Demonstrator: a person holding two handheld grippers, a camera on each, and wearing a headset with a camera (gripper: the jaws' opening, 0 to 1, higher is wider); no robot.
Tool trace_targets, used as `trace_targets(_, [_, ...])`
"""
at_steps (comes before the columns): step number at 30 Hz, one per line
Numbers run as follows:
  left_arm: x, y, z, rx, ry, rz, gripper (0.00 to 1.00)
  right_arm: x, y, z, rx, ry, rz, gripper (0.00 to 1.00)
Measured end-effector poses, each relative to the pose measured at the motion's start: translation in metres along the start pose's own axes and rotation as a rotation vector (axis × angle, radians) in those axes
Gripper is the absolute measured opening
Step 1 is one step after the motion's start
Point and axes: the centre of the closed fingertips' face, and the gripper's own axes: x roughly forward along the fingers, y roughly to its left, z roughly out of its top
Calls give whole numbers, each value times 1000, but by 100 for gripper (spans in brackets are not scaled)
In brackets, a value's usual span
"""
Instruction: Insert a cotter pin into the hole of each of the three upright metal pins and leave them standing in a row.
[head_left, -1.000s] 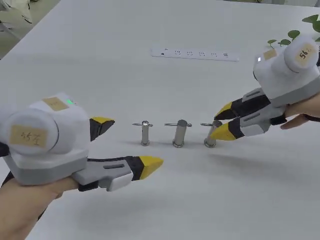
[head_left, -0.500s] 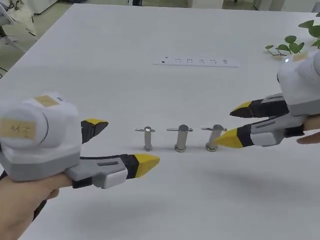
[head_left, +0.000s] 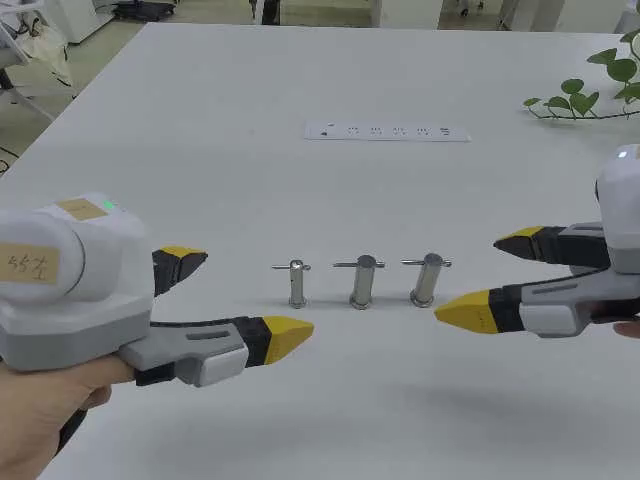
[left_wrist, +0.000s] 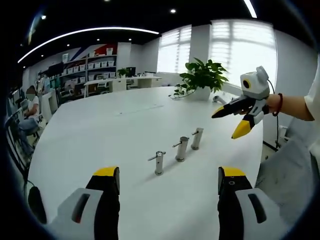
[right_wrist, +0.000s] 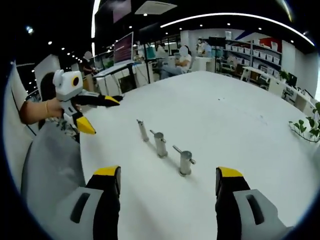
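Looks to be at the closing step, with little or nothing left to insert. On the table (head_left: 300, 100), between the two grippers: three pins standing upright in a straight row, near one another but apart. From left to right, left pin (head_left: 296, 285), middle pin (head_left: 364, 282) and right pin (head_left: 427, 280), with a thin cotter (head_left: 349, 264) lying crosswise through the head of each, as far as can be told from the head view. Borne out in both gripper views by a short crossbar at every top. Left gripper (head_left: 245, 292) held low to the left of the row, jaws spread wide, nothing between them, well clear of the left pin. Right gripper (head_left: 478, 275) off to the right of the row, jaws likewise gaping and empty, lower tip near the right pin but not touching. Beyond the row, a power strip (head_left: 387, 131) flat on the table and a plant (head_left: 590, 90) at the far right edge. Too small to tell the depth of seating of any cotter. Judged as done bar a check. Calls next for little more than drawing both grippers off without brushing the row. In case of a loose cotter, calls for a slow approach from the side, steadying that pin with one gripper and nudging the cotter home with the other, without toppling the neighbours.
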Motion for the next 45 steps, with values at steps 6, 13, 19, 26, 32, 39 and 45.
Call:
trace_targets(6, [-10, -4, -5, 6, 12, 9, 81, -4, 9, -4, 46, -43, -14, 86])
trace_targets(13, [-21, -7, -8, -7, -6, 32, 81, -10, 18, -9, 77, -74, -39, 93])
trace_targets(19, [-26, -9, -17, -10, 14, 40, 82, -11, 30, -17, 47, -76, -59, 98])
trace_targets(26, [-34, -11, -16, -4, 6, 51, 85, -12, 42, -19, 78, -112, -67, 100])
trace_targets(32, [-40, -9, -13, -5, -7, 57, 90, -12, 49, -20, 89, -118, -74, 100])
trace_targets(39, [-42, -10, -7, -6, -47, 66, 95, -11, 54, -24, 129, -124, -79, 100])
trace_targets(45, [-42, -12, -2, -17, -76, 61, 99, -12, 54, -23, 157, -148, -93, 100])
